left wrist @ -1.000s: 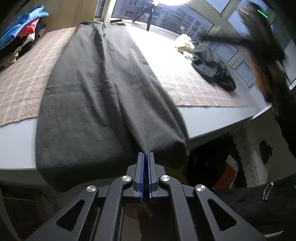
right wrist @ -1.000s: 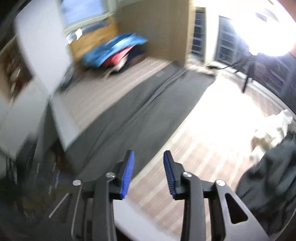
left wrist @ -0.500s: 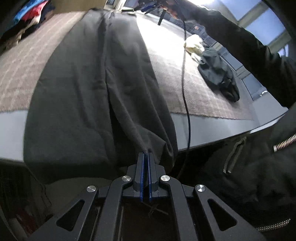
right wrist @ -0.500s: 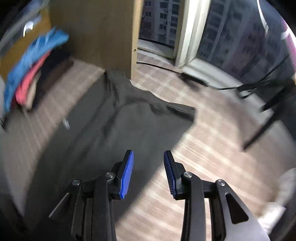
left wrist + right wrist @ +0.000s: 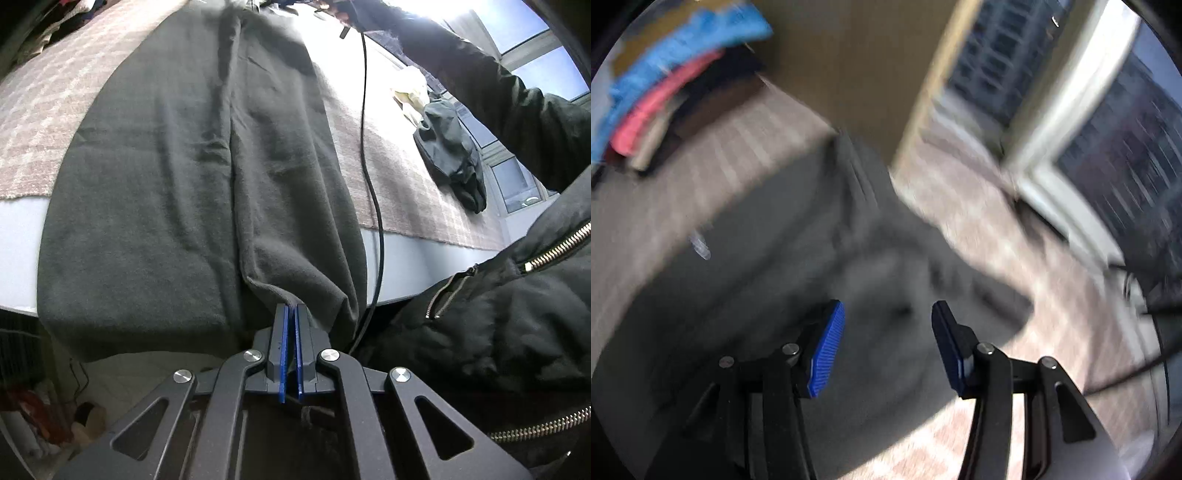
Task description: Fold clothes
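L gripper point(image 5: 291, 314): jaws pressed together, pinching hem edge of dark grey trousers point(image 5: 207, 155), which stretch ahead of jaws across checked cloth point(image 5: 406, 177) & droop over table edge point(image 5: 399, 251). R gripper point(image 5: 888, 325): jaws spread & opening, nothing between; far end of trousers just ahead, blurred. Black garment point(image 5: 450, 155) well right of L jaws.

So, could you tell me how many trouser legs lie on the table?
2: left leg beside right leg, whose hem the left gripper pinches. None seems hidden.
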Motion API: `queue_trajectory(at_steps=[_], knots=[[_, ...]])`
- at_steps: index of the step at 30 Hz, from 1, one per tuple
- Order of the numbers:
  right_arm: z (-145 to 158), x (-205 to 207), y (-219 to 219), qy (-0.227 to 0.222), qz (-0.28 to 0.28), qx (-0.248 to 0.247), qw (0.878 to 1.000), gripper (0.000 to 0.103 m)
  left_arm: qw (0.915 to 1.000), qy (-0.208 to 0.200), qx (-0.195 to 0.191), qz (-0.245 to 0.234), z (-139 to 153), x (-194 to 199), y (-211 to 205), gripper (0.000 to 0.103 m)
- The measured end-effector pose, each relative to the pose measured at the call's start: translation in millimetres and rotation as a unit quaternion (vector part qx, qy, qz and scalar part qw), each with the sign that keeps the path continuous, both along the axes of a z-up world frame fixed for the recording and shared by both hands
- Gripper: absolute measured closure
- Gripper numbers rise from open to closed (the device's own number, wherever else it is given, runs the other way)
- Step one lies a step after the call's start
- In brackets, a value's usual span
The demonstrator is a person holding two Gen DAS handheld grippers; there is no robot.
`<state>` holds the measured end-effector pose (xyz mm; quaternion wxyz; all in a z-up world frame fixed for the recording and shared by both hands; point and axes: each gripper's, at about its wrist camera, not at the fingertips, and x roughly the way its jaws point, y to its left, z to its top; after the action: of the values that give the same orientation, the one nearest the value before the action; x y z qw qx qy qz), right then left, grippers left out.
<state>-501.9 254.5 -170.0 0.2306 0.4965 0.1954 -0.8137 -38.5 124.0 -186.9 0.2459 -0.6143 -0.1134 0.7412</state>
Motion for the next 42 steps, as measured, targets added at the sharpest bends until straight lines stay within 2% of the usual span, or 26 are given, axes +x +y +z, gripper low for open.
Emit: queue_trajectory(at_steps=[2,6,12,13,14,15,17,18,20,22,26,28,30,31,32,34,42], knots=[[0,-5,-9,0.004,0.052,0.026,0.998,0.054,1.0000,-0.006,-0.006,0.002,-3,-1,-1,0.100],[-11,-12,-22,0.018,0.115,0.072,0.991,0.053,0.9998,-0.017,-0.003,0.005,-7,-3,0,0.100],[-22,-20,-18,-0.019,0.135,0.058,0.989,0.048,0.9996,-0.027,0.002,0.010,-8,-3,1,0.100],[-22,-20,-15,-0.026,0.134,0.051,0.989,0.052,0.9996,-0.028,0.002,0.011,-8,-3,1,0.100],[-22,-21,-13,-0.040,0.136,0.044,0.989,0.066,0.9995,-0.029,0.001,0.011,-8,-3,1,0.100],[-22,-21,-12,-0.051,0.139,0.039,0.988,0.070,0.9995,-0.030,0.001,0.009,-8,-3,1,0.100],[-20,-15,-13,-0.041,0.155,0.063,0.985,0.070,0.9995,-0.032,0.001,0.006,-8,-3,2,0.100],[-18,-11,-15,-0.030,0.164,0.071,0.983,0.069,0.9995,-0.032,0.001,0.005,-8,-3,2,0.100],[-14,-5,-18,-0.010,0.180,0.081,0.980,0.051,0.9995,-0.032,0.000,0.003,-7,-4,3,0.100],[-12,-2,-23,0.002,0.194,0.089,0.977,0.045,0.9995,-0.032,-0.001,0.002,-7,-4,4,0.100],[-20,-3,-32,-0.005,0.213,0.102,0.972,0.045,0.9993,-0.036,0.000,0.006,-10,-6,3,0.100],[-20,-7,-32,-0.016,0.213,0.088,0.973,0.045,0.9993,-0.037,0.002,0.008,-11,-6,3,0.100],[-21,-18,-25,-0.054,0.197,0.059,0.977,0.058,0.9993,-0.036,0.001,0.007,-12,-6,2,0.100],[-20,-20,-21,-0.073,0.189,0.042,0.978,0.068,0.9994,-0.034,0.000,0.007,-12,-6,3,0.100],[-19,-19,-20,-0.063,0.193,0.049,0.978,0.081,0.9995,-0.032,-0.001,0.007,-11,-5,3,0.100],[-15,-11,-18,-0.049,0.204,0.064,0.976,0.090,0.9996,-0.028,-0.002,0.005,-10,-5,3,0.100],[15,14,0,-0.024,0.204,0.090,0.975,0.093,0.9997,-0.012,0.017,-0.012,4,4,11,0.101]])
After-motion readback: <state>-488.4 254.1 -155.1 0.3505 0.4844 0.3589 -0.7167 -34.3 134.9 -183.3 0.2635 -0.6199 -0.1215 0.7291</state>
